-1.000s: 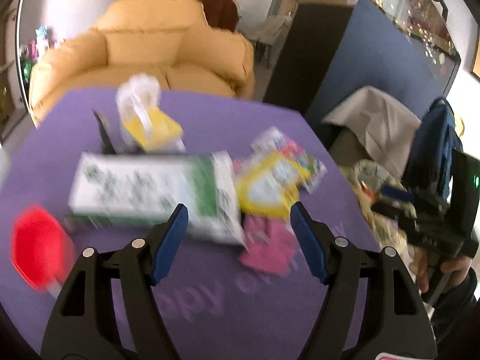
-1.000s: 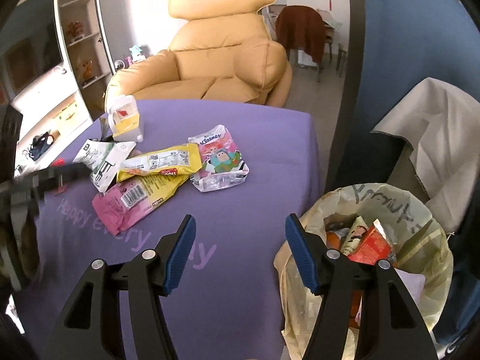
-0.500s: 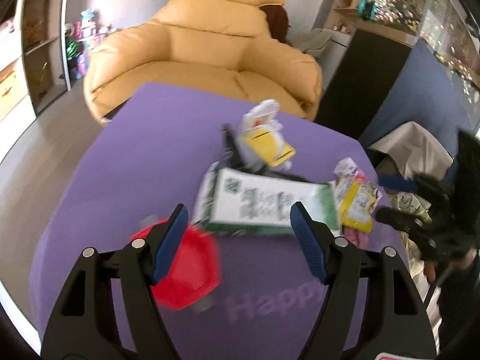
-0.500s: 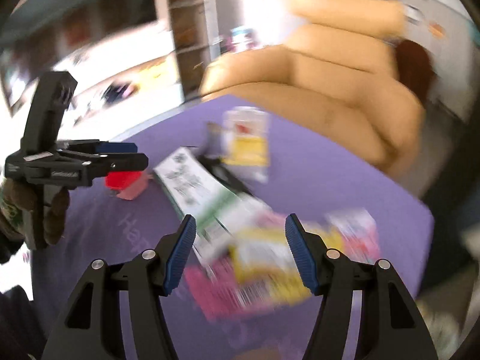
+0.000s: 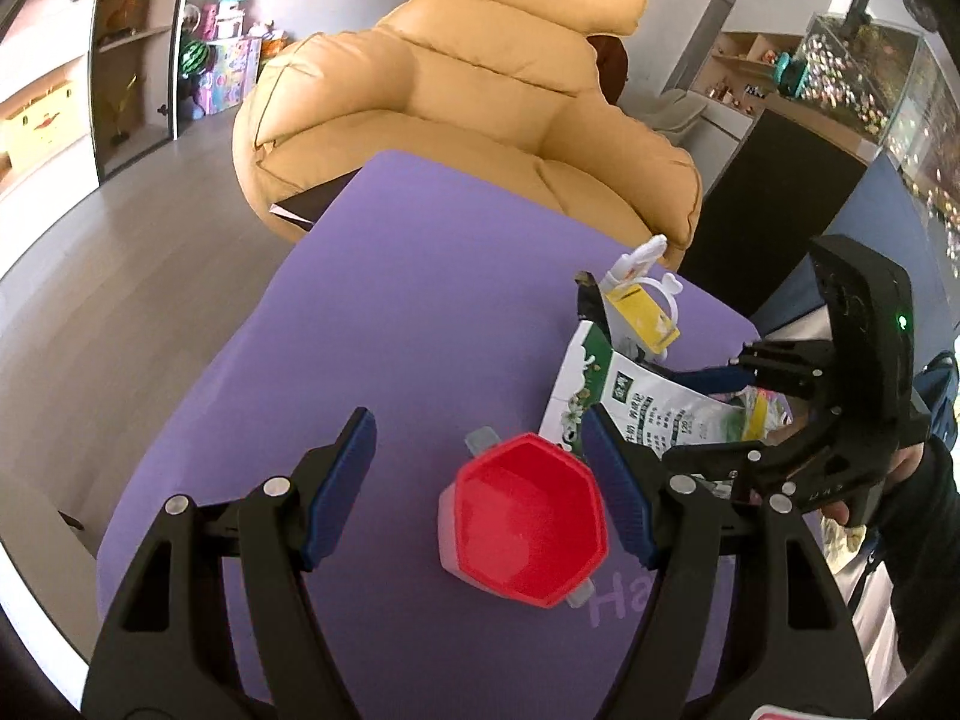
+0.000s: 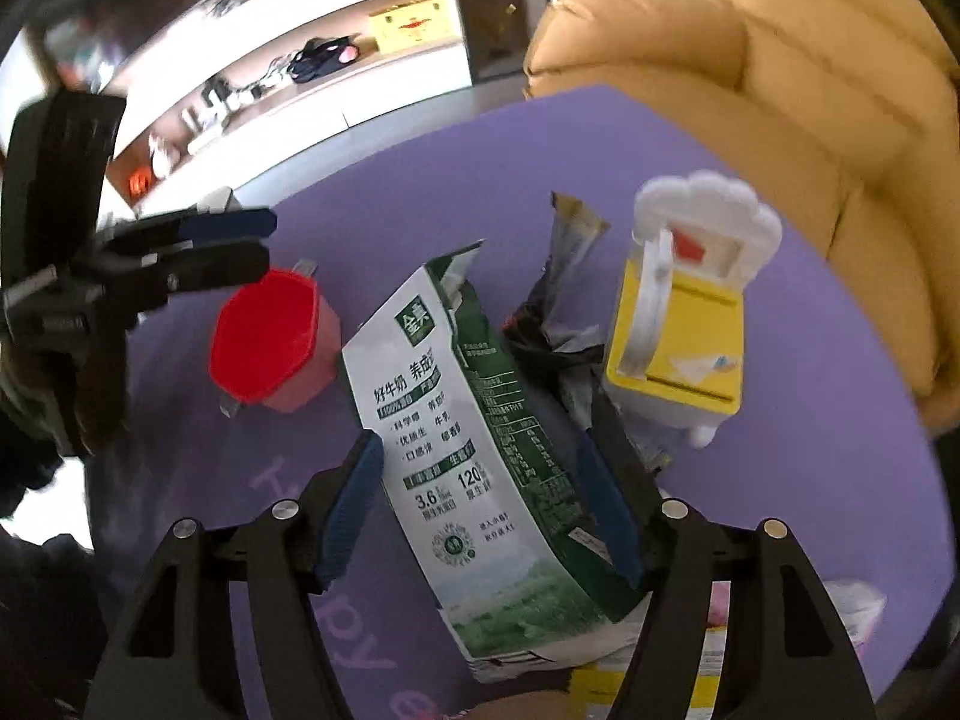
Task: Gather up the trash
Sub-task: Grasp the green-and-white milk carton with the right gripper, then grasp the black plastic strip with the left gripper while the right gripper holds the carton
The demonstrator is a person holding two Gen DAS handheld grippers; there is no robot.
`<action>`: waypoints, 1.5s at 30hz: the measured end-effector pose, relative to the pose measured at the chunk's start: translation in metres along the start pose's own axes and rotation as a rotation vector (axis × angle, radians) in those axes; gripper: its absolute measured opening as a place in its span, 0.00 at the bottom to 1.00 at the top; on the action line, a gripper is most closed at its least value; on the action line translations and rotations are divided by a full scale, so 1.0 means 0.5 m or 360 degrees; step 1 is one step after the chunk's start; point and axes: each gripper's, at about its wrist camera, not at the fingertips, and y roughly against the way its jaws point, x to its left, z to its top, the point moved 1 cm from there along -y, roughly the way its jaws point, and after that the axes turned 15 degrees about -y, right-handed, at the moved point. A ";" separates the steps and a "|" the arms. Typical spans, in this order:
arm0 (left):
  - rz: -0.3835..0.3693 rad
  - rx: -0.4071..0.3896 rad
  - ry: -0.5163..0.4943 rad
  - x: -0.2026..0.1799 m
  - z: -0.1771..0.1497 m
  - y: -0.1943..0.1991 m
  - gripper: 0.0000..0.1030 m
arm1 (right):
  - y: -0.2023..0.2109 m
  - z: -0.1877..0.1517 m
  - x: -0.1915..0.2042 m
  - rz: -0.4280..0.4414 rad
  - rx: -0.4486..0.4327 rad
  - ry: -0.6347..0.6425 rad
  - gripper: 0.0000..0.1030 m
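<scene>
Only rightward: yellow dispenser's (image 6: 678, 324) full face

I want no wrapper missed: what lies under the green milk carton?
The milk carton lies on the purple tablecloth, overlapping a crumpled dark wrapper at its right edge and a yellow packet at its near end. Anything else beneath it is covered.

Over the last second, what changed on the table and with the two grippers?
Both grippers swung away from the bag side. The right gripper, jaws opening, now straddles the milk carton; the left gripper now frames the red cup. Neither has hold of anything. Carton, cup and the yellow-white toy lie where they were.
</scene>
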 end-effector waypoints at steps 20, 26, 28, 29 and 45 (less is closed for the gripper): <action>0.0100 -0.0019 -0.0025 -0.034 -0.015 0.051 0.65 | 0.046 -0.067 0.056 -0.0123 -0.0192 -0.0034 0.51; -0.0066 0.0002 -0.0114 -0.133 -0.006 0.023 0.65 | 0.212 -0.092 0.001 -0.0252 -0.0535 -0.0218 0.51; -0.0161 0.0037 -0.0120 -0.174 -0.001 -0.002 0.65 | 0.255 -0.117 -0.032 -0.0299 -0.0611 -0.0295 0.51; -0.0191 0.0055 -0.0111 -0.190 0.001 -0.015 0.65 | 0.268 -0.132 -0.046 -0.0339 -0.0633 -0.0336 0.51; 0.0262 0.0163 -0.0070 -0.287 0.096 -0.242 0.65 | 0.227 -0.287 -0.206 -0.0493 -0.0654 -0.0685 0.51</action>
